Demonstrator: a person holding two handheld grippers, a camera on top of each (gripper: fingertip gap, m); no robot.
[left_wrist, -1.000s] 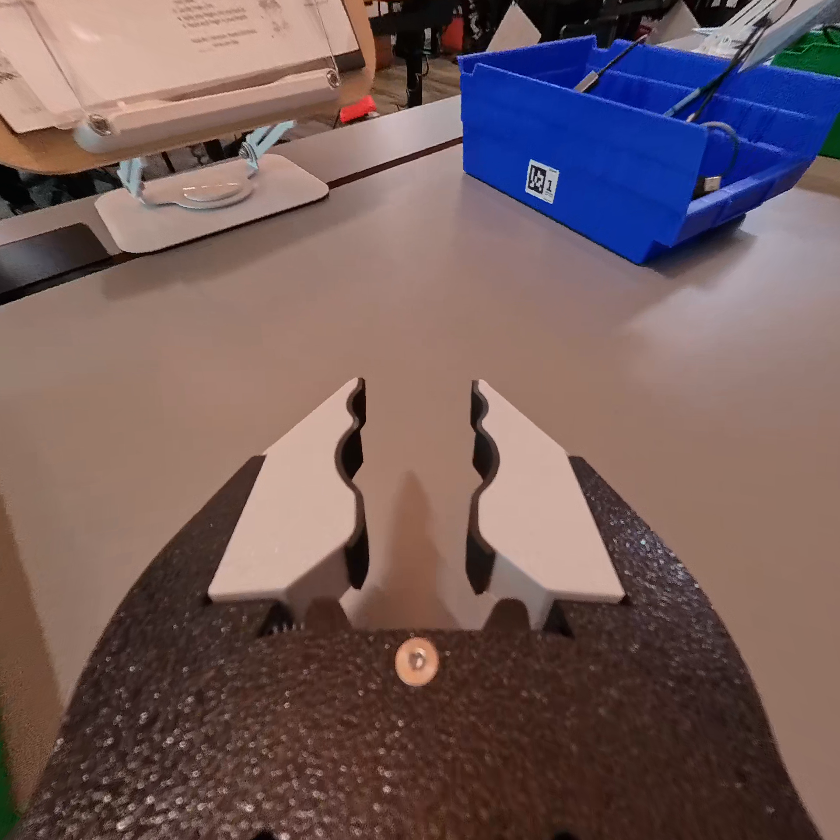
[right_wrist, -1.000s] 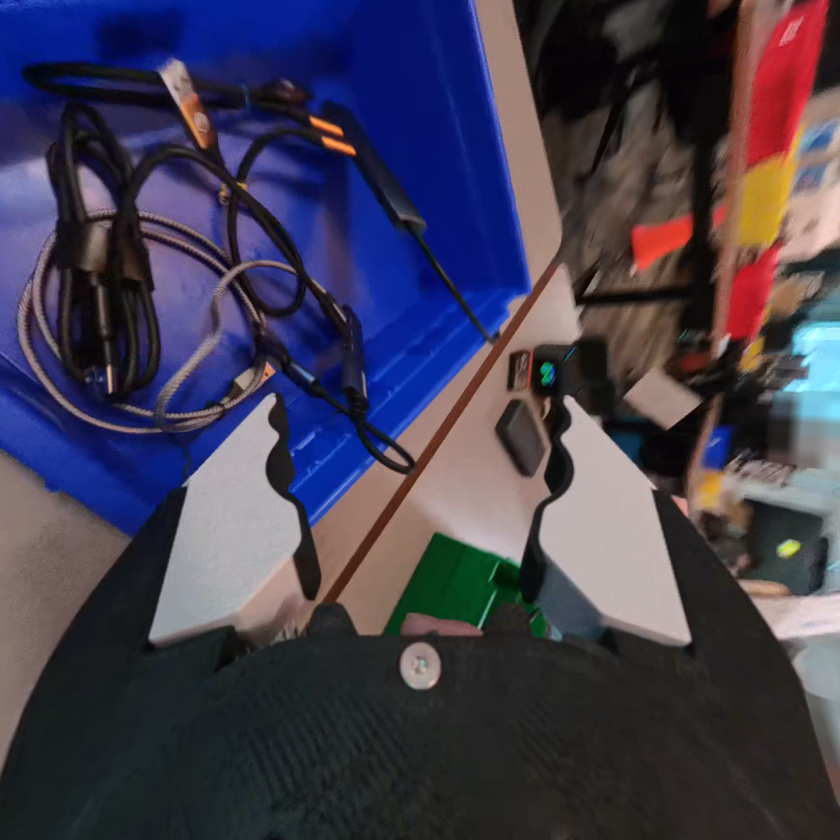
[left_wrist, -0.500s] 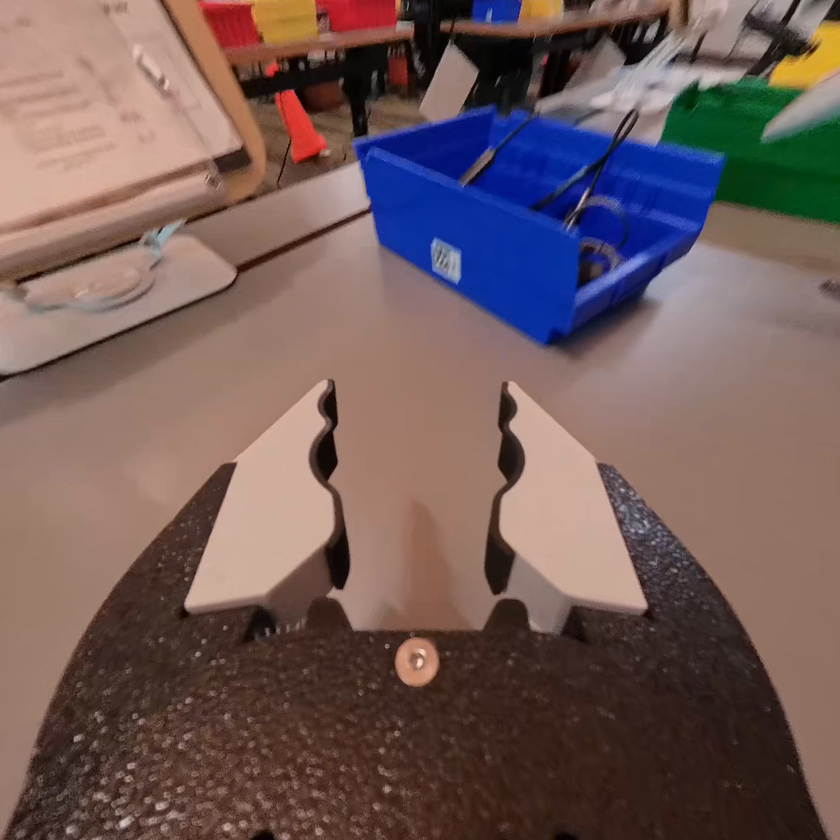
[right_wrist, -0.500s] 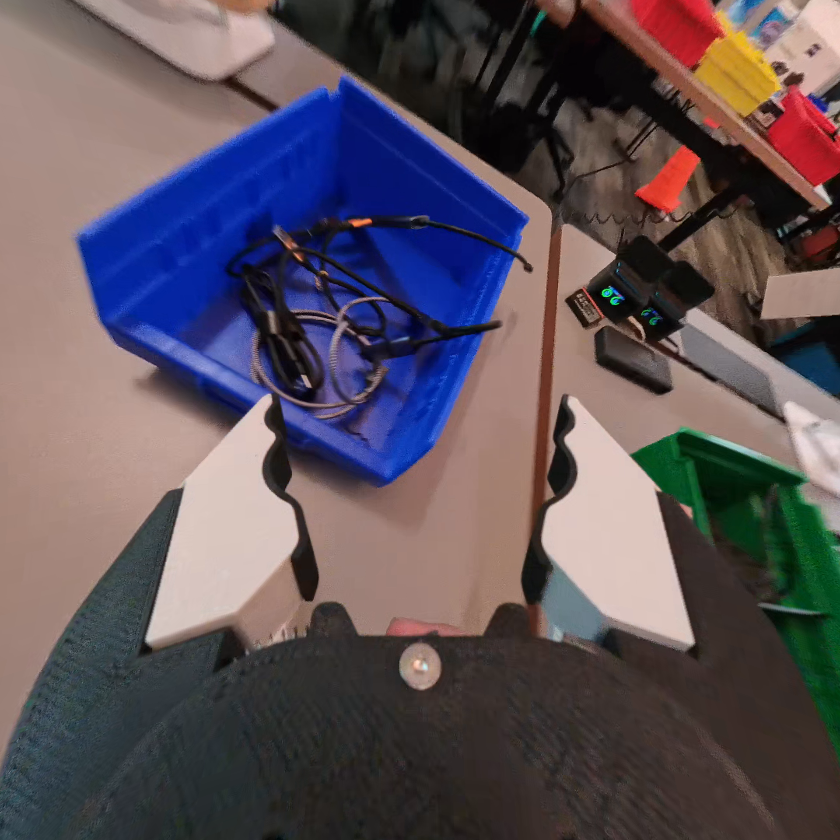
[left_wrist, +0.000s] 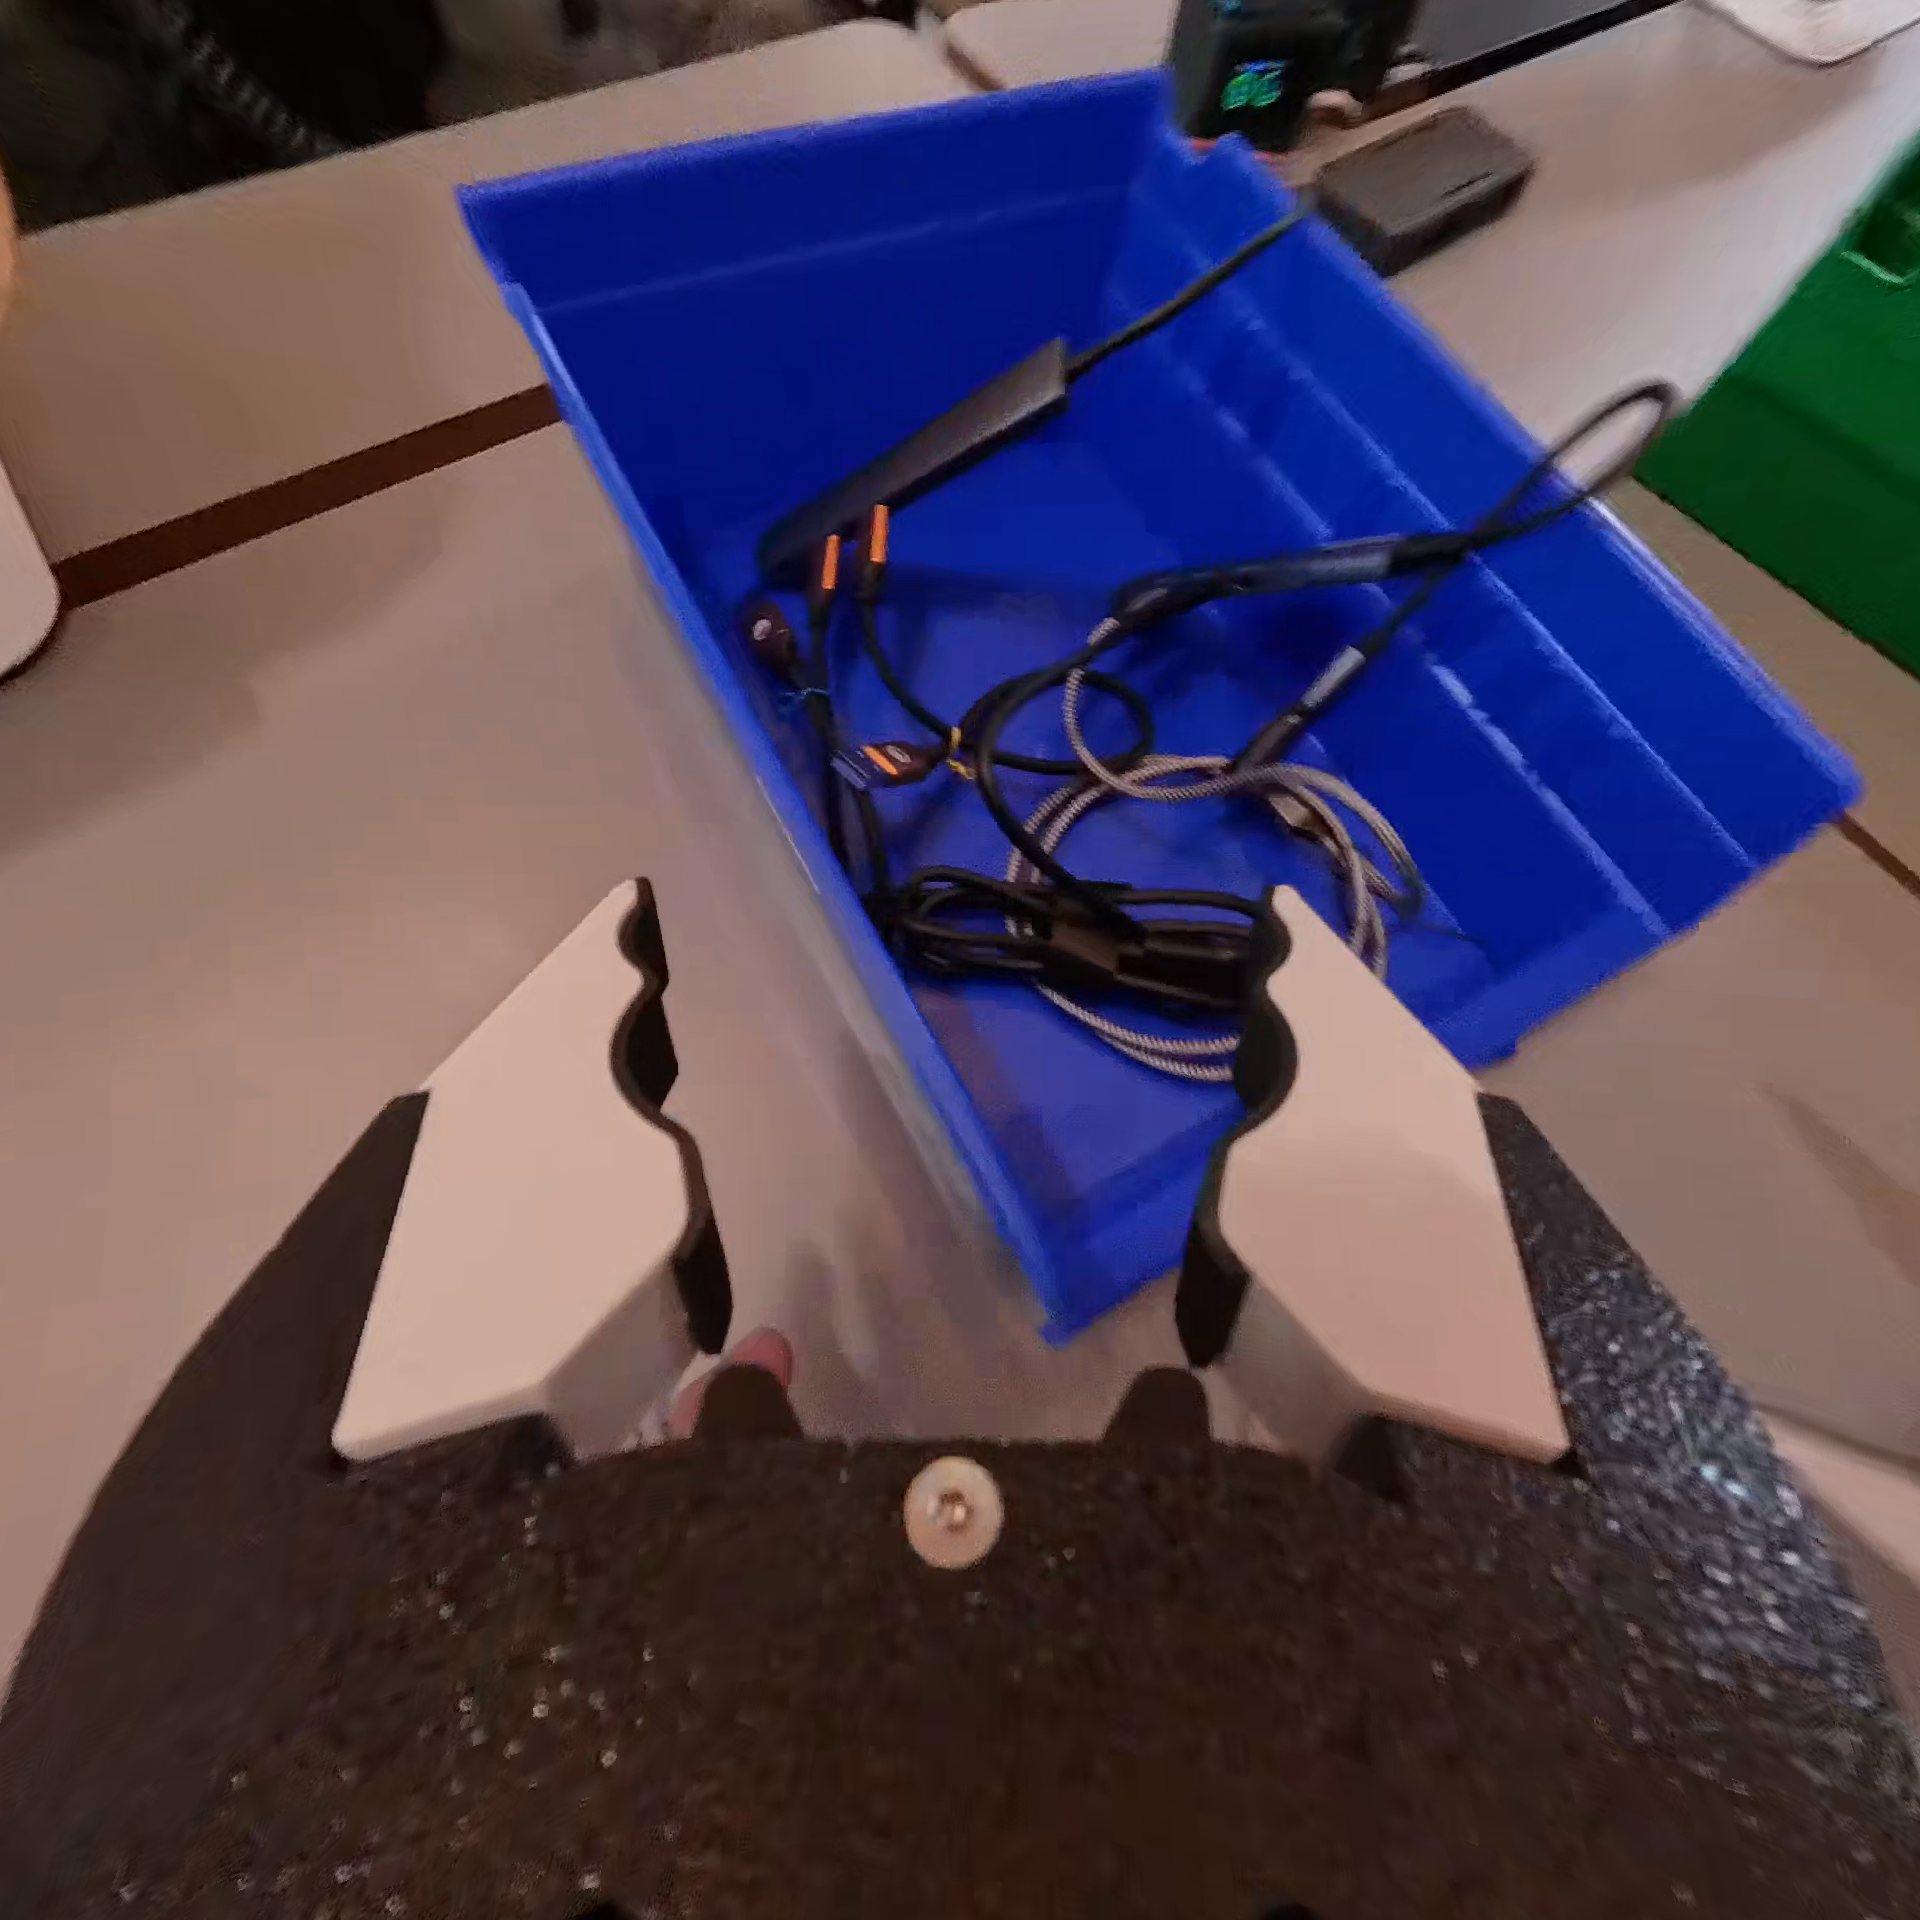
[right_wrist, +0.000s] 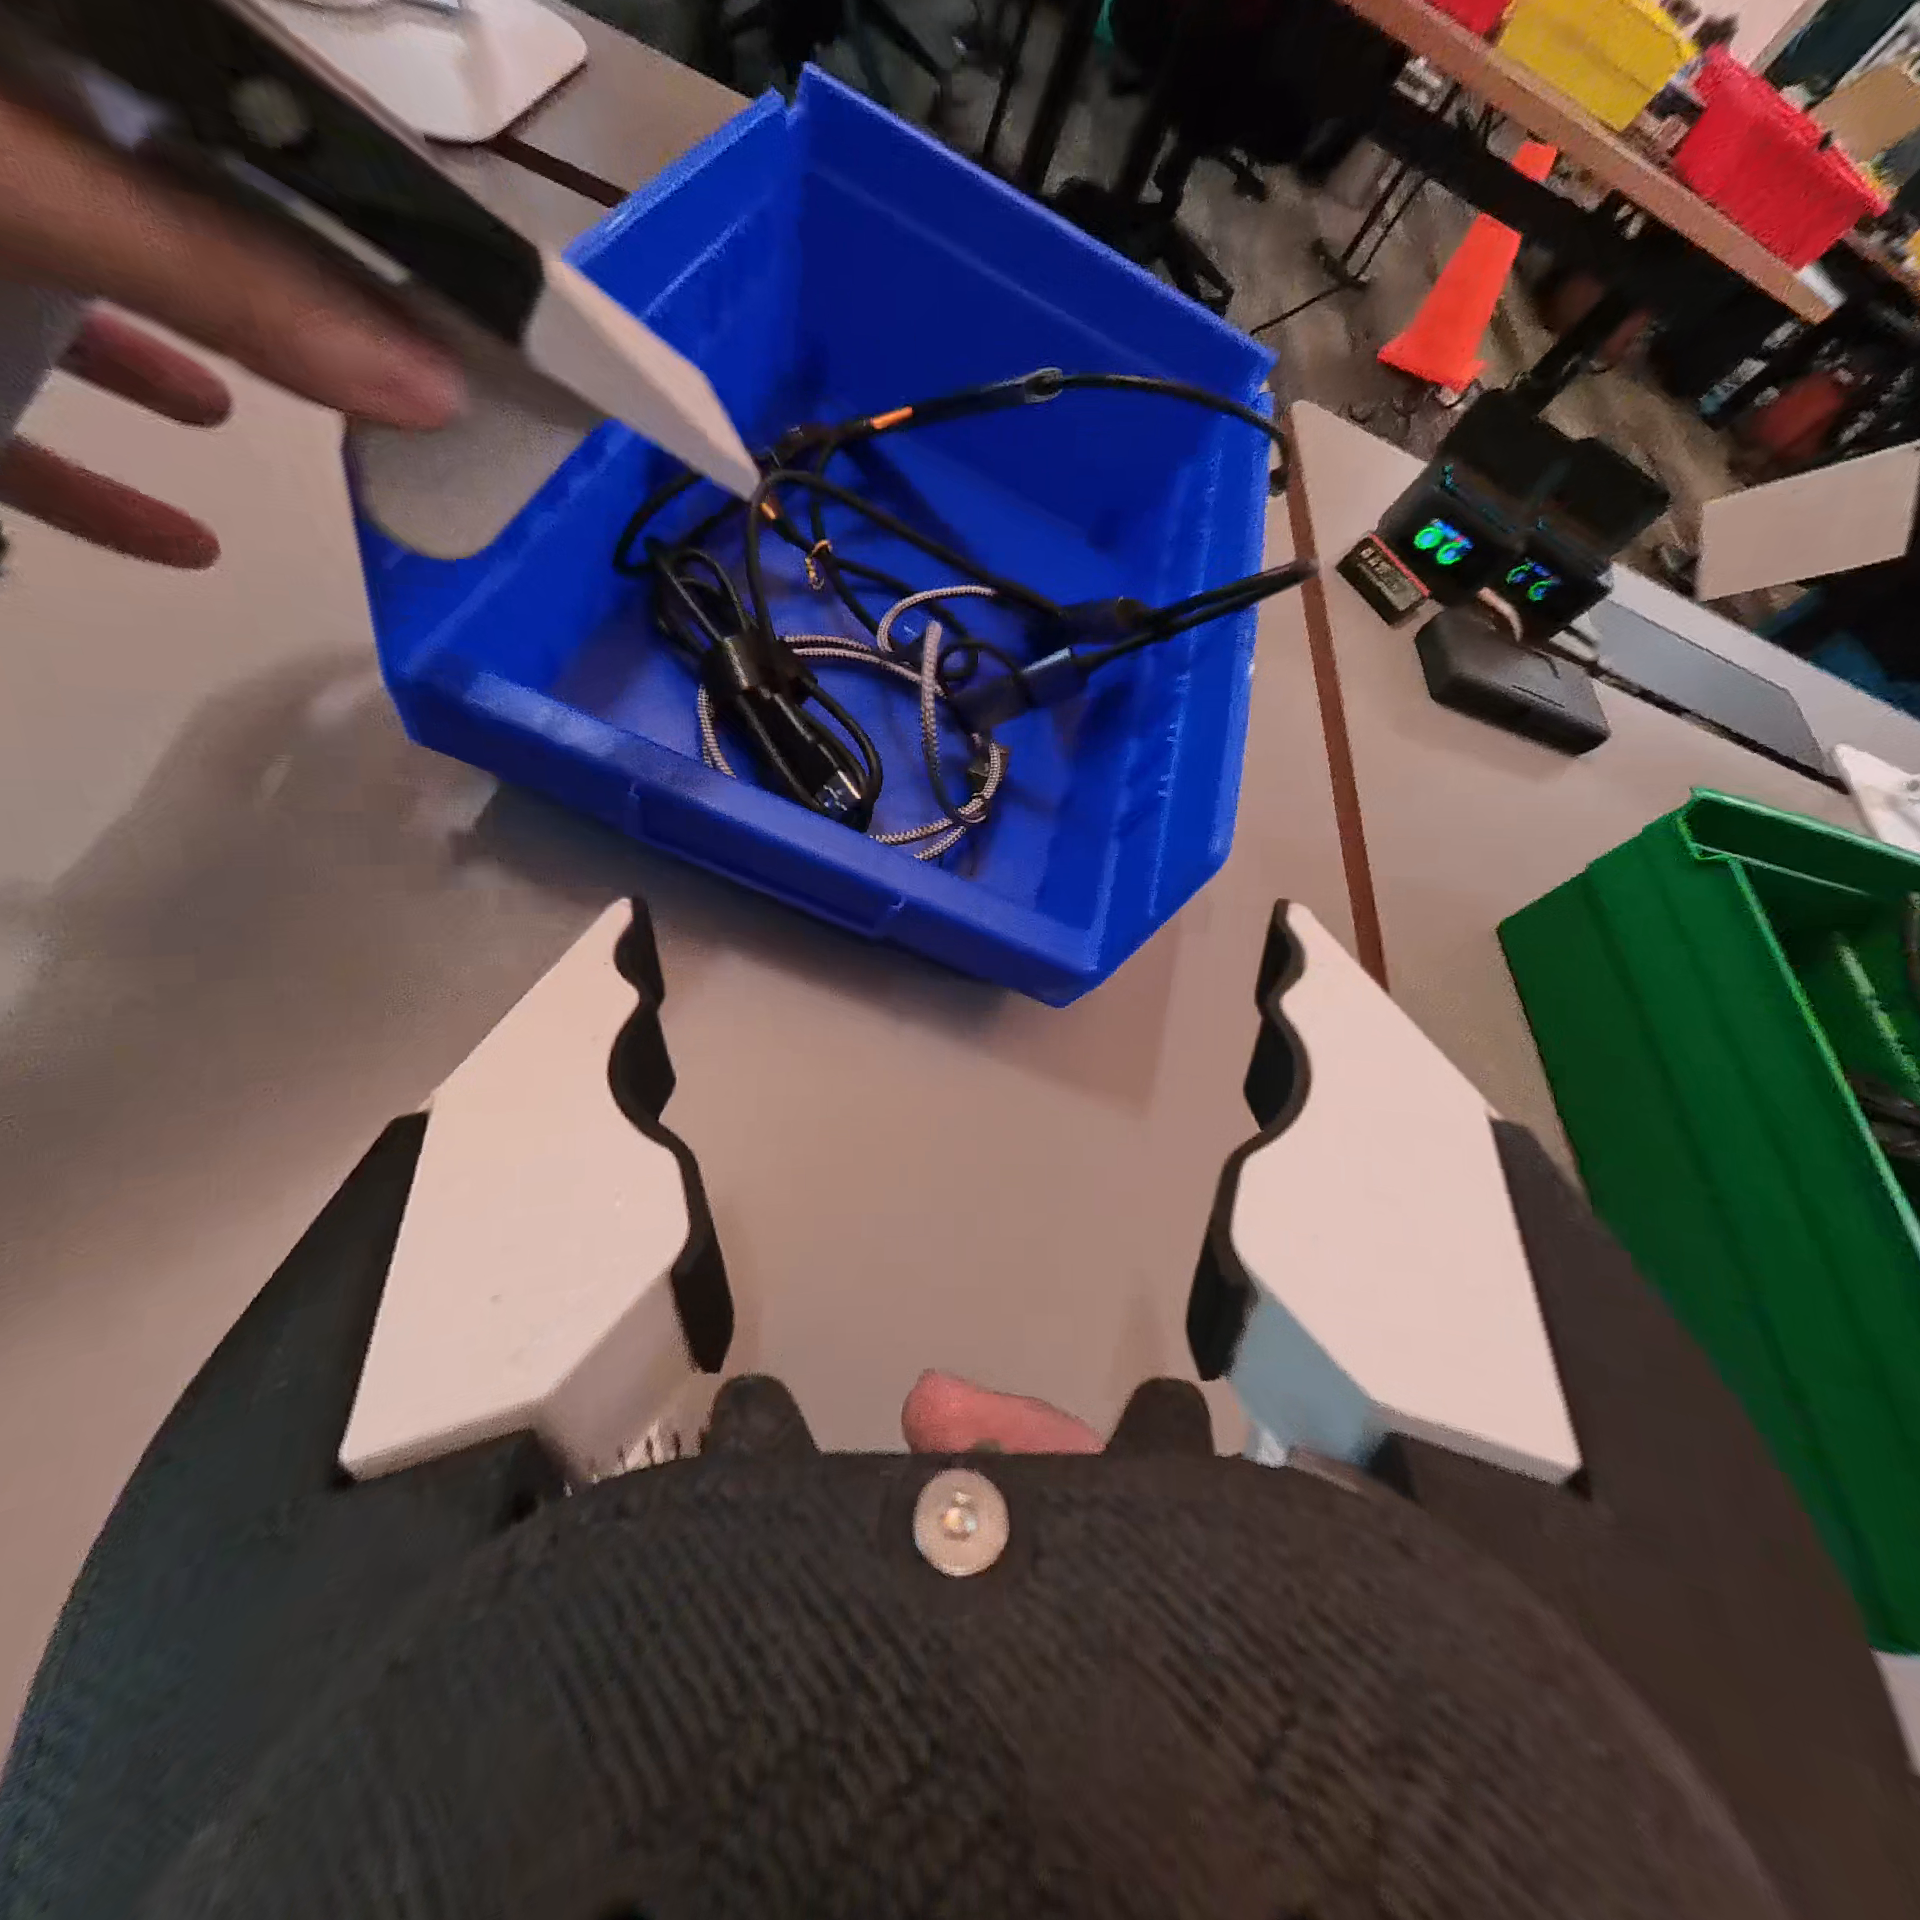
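Tangled black and braided grey cables (left_wrist: 1122, 831) lie mid-frame in an open blue plastic bin (left_wrist: 790, 312) on the grey table (right_wrist: 935, 1122). Nearest, the left gripper (left_wrist: 956, 1039), spread empty, hangs over the bin's near corner. The right gripper (right_wrist: 956, 1060), spread empty, hovers before the bin; a green plastic bin (right_wrist: 1714, 1122) stands right.

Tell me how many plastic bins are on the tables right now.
2. The blue bin holding cables sits ahead of both grippers; the green bin stands to its right, partly cut off. Others may lie outside the views.
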